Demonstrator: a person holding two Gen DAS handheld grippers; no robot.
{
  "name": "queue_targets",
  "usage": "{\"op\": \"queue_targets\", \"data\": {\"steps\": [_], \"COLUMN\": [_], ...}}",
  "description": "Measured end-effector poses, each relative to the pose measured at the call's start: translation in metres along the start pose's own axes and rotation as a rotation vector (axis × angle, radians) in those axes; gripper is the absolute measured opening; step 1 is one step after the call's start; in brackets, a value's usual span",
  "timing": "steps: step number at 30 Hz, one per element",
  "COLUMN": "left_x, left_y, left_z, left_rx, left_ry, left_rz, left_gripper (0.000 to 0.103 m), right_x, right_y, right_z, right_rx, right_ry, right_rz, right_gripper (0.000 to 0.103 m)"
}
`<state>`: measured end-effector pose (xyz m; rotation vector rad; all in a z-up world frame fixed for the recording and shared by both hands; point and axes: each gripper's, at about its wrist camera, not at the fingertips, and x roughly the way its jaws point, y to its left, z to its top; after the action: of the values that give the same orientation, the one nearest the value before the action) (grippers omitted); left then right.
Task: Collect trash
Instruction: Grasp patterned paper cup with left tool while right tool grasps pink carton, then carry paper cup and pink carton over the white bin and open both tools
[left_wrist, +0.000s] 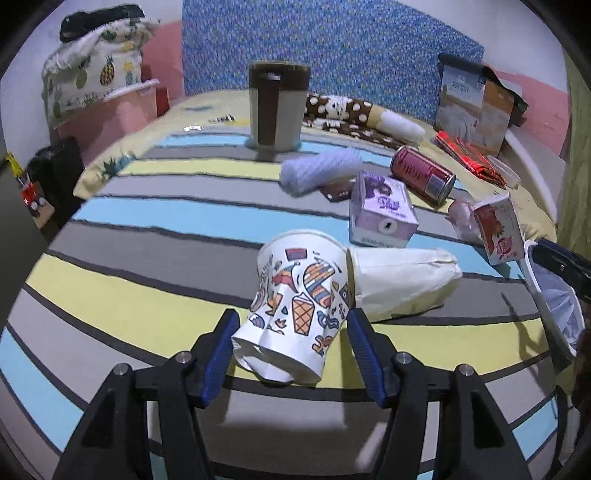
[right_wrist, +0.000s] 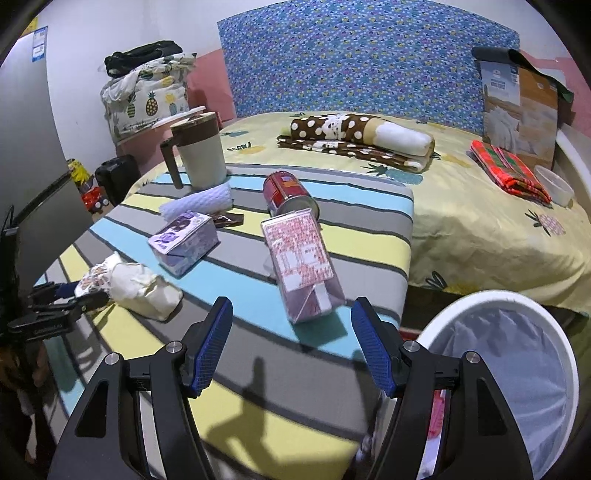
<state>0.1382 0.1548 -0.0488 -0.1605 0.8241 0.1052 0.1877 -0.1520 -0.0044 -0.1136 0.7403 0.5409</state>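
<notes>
A crushed patterned paper cup (left_wrist: 295, 302) lies on its side on the striped mat (left_wrist: 147, 229). Its base sits between the fingers of my left gripper (left_wrist: 291, 332), which is open, its blue pads close beside the cup on both sides. A cream crumpled paper bag (left_wrist: 402, 280) rests against the cup's right side. My right gripper (right_wrist: 291, 310) is open over the mat, and the near end of a pink drink carton (right_wrist: 299, 266) reaches between its fingertips untouched. A purple carton (right_wrist: 184, 240) and a red can (right_wrist: 288, 192) lie farther back.
A white bin with a clear liner (right_wrist: 517, 369) stands off the mat's right edge. A lidded mug (right_wrist: 199, 155), a white foam net (right_wrist: 199, 203) and a brown wrapper (right_wrist: 225, 219) sit at the back left. A bed with folded blankets (right_wrist: 354, 136) lies beyond.
</notes>
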Motion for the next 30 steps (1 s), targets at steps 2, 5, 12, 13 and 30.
{"op": "queue_targets", "data": {"steps": [2, 5, 12, 13, 30], "left_x": [0.004, 0.002, -0.002, -0.004, -0.047], "left_y": [0.001, 0.001, 0.000, 0.002, 0.002], "left_z": [-0.001, -0.002, -0.007, -0.008, -0.023], "left_rx": [-0.006, -0.007, -0.017, -0.030, -0.107], "left_ry": [0.023, 0.022, 0.004, -0.002, -0.077], "left_rz": [0.004, -0.003, 0.015, 0.010, -0.034], "left_gripper": [0.063, 0.062, 0.051, 0.050, 0.044], "right_x": [0.005, 0.010, 0.015, 0.014, -0.027], "right_y": [-0.003, -0.004, -0.008, -0.008, -0.007], "right_z": [0.002, 0.005, 0.005, 0.004, -0.019], "right_rx": [-0.002, -0.011, 0.041, 0.045, 0.132], "right_ry": [0.006, 0.015, 0.057, 0.058, 0.022], "right_rz": [-0.003, -0.011, 0.016, 0.018, 0.071], "right_gripper": [0.068, 0.068, 0.054, 0.043, 0.039]}}
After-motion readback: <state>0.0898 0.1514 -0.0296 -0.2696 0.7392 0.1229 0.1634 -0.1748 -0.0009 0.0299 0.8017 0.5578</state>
